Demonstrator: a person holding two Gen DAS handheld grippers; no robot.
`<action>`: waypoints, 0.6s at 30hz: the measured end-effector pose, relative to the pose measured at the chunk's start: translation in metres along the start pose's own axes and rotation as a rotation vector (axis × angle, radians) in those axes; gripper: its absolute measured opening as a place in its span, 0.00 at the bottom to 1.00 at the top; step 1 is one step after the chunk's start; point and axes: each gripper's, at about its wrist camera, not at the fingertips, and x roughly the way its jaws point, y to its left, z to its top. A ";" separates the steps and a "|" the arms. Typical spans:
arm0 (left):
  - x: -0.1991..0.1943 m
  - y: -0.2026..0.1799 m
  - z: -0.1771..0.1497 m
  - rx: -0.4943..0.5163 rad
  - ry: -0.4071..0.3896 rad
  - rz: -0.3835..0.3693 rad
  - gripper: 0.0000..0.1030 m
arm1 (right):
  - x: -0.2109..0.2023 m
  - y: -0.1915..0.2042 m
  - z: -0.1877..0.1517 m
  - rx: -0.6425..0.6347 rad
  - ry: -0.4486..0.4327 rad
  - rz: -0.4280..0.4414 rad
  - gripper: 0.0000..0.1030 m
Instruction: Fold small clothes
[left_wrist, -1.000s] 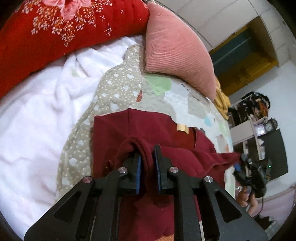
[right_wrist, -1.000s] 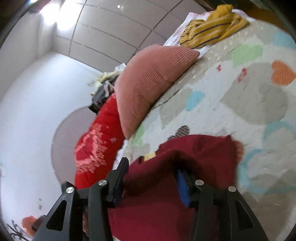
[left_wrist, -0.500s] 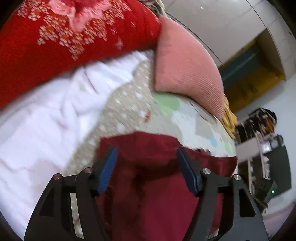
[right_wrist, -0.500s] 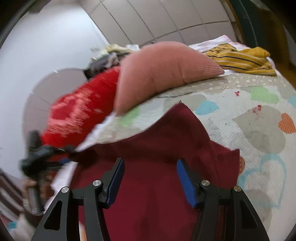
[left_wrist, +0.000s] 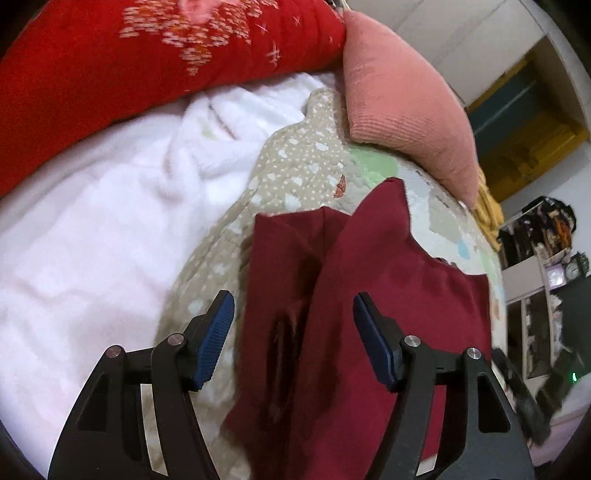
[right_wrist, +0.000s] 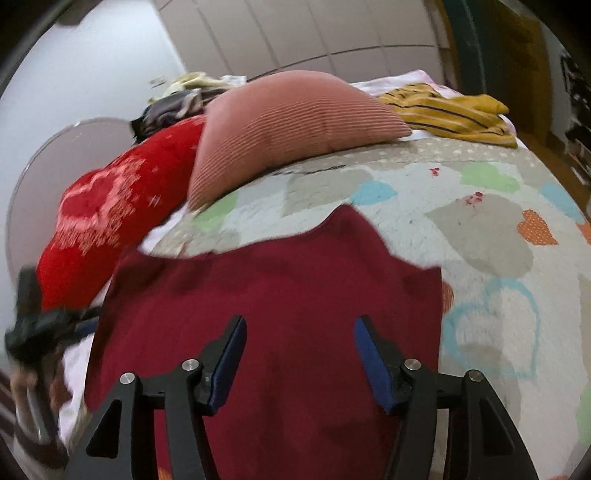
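While both claws hang over it with nothing gripped, the heart-print quilt (right_wrist: 480, 236) covers the bed and fills most of the ground ahead of the right gripper (right_wrist: 299, 360); in the left view it runs as a beige band (left_wrist: 295, 170) ahead of the left gripper (left_wrist: 293, 338). White fleece blanket (left_wrist: 92, 221) sits to the left of the left gripper, touching the quilt edge. Red floral pillow (left_wrist: 110, 55) lies beyond the fleece, far ahead-left; in the right view it's ahead-left too (right_wrist: 107, 218).

Maroon garment (right_wrist: 280, 306) lies flat on the quilt directly under and ahead of the right gripper, spread wider than its finger span. Its far edge rises to a point ahead of the fingers. In the left view the garment (left_wrist: 369, 295) sits under and ahead of the gripper, mostly toward its right finger, with one layer folded over another along a crease running away from the gripper. Left finger is over bare quilt just beside the cloth edge.

Pink ribbed cushion (right_wrist: 291, 136) rests on the quilt's far end, ahead of both grippers, against the red pillow. Yellow striped garment (right_wrist: 450, 110) lies beyond it, ahead-right.

Both grippers: fingers spread apart, blue pads (left_wrist: 214, 336) clear of the fabric.
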 end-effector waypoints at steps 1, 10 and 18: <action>0.007 -0.001 0.003 0.008 0.000 0.042 0.65 | 0.000 0.002 -0.005 -0.022 0.005 -0.019 0.60; -0.002 0.026 0.006 -0.116 0.018 0.036 0.65 | -0.013 -0.003 -0.015 0.118 0.049 0.031 0.60; -0.053 0.022 -0.054 -0.011 -0.041 0.048 0.65 | -0.046 0.000 -0.059 0.022 0.012 -0.086 0.60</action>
